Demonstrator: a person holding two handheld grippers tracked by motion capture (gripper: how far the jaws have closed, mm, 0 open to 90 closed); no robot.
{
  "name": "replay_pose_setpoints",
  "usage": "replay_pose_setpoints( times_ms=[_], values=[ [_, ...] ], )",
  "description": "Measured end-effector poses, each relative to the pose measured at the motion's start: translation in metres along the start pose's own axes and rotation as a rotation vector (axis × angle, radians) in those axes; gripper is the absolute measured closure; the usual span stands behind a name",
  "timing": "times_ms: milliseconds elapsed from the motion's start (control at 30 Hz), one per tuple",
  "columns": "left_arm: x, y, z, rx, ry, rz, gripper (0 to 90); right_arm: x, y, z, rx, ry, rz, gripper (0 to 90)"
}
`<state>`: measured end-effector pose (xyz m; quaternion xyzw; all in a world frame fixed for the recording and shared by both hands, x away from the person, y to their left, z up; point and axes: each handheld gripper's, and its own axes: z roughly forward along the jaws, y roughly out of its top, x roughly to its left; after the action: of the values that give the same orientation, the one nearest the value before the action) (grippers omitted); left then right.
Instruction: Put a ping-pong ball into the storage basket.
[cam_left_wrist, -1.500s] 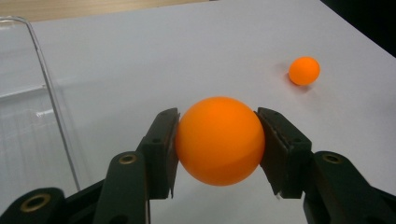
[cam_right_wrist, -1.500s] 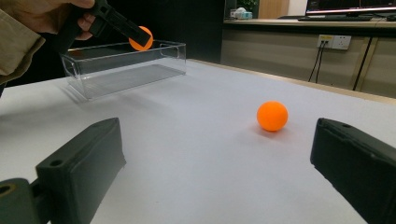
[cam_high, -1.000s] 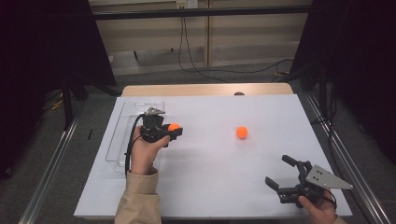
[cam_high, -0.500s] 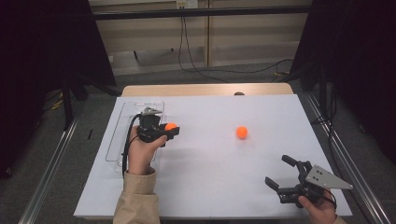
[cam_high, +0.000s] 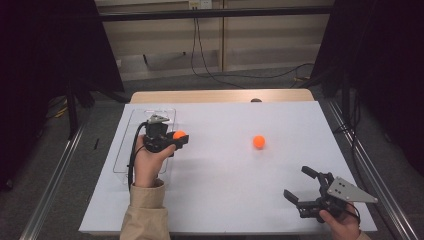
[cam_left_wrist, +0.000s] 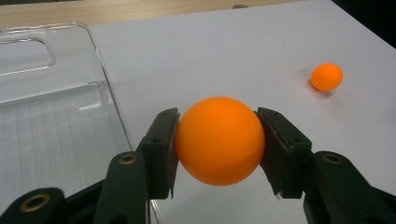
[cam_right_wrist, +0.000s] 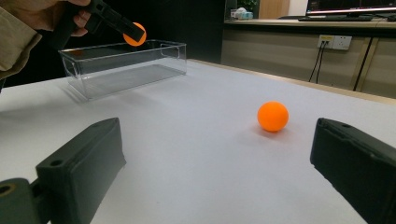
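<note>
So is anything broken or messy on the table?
No, nothing stands out. The left claw holds one orange ball beside the clear box, and the other ball sits whole on the white table. No spills or cracks.

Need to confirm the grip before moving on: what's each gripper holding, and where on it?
Left gripper clamps an orange ball across its middle, one pad on each side. Right gripper is open, holding nothing.

White table (cam_high: 220, 200), ball (cam_high: 258, 142), clear box (cam_high: 125, 150)
</note>
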<state>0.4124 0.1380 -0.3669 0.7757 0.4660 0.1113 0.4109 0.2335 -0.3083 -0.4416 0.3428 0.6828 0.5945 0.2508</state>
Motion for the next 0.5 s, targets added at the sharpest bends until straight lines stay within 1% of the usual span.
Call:
replay_pose_setpoints(
  times_ms=[267, 500],
  values=[
    [0.0039, -0.0007, -0.0027, 0.0, 0.019, 0.0, 50.8, 0.0002, -0.0001, 0.0001, 0.001, 0.001, 0.003, 2.4],
    [0.0071, -0.0018, -0.0047, -0.004, 0.028, -0.011, 50.8, -0.0001, -0.0001, 0.0003, 0.002, 0.0, 0.001, 2.4]
  ],
)
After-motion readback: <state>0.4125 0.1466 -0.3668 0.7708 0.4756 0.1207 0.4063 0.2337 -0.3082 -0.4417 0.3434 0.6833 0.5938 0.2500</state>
